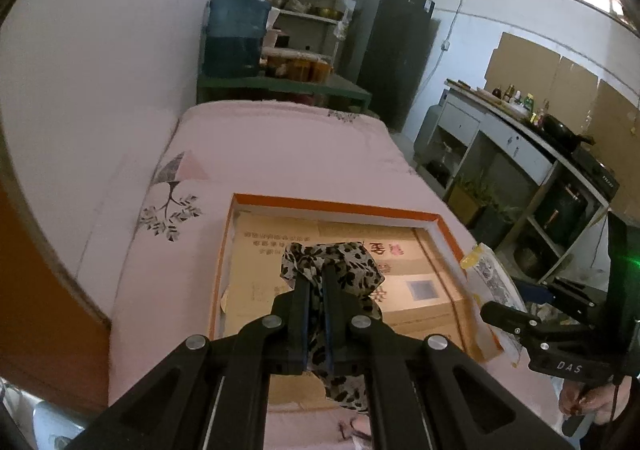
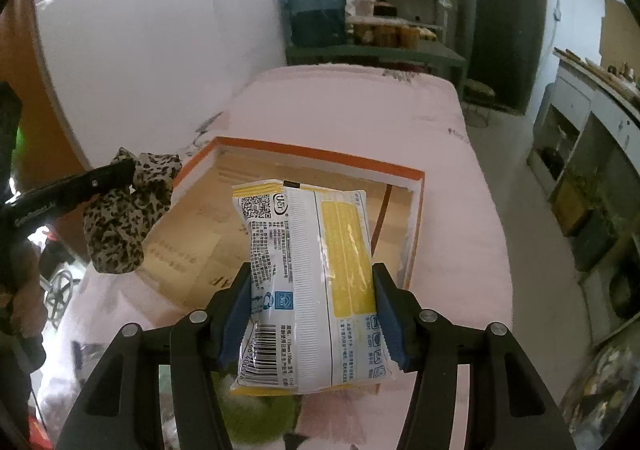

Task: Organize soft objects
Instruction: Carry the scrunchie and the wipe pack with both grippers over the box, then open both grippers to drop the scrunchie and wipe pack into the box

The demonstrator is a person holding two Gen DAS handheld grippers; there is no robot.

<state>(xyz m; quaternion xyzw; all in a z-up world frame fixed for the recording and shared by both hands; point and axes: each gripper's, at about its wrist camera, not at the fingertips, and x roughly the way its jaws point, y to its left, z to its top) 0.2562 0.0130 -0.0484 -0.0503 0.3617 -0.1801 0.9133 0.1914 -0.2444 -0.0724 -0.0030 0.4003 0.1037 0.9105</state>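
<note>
Leopard-print cloth (image 1: 332, 270), bunched and crumpled, pinched between the closed fingers (image 1: 302, 314) of the left gripper (image 1: 316, 278), spilling past the fingertips and hanging below them, above the open orange-rimmed box (image 1: 340, 207). Yellow-and-white packet (image 2: 316, 282), sealed and puffy, printed with barcode and QR code, clamped by its side edges between the blue pads (image 2: 236, 314) of the right gripper (image 2: 312, 274), jutting well beyond the fingertips over the box's near edge.

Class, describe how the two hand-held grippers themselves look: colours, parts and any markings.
Both are black, with angular linkage arms, round silver pivot bolts and blue pads inside the fingers. The left hand-held gripper matches the right hand-held gripper. Seen side-on, the right one's body carries white "DAS" lettering.
</note>
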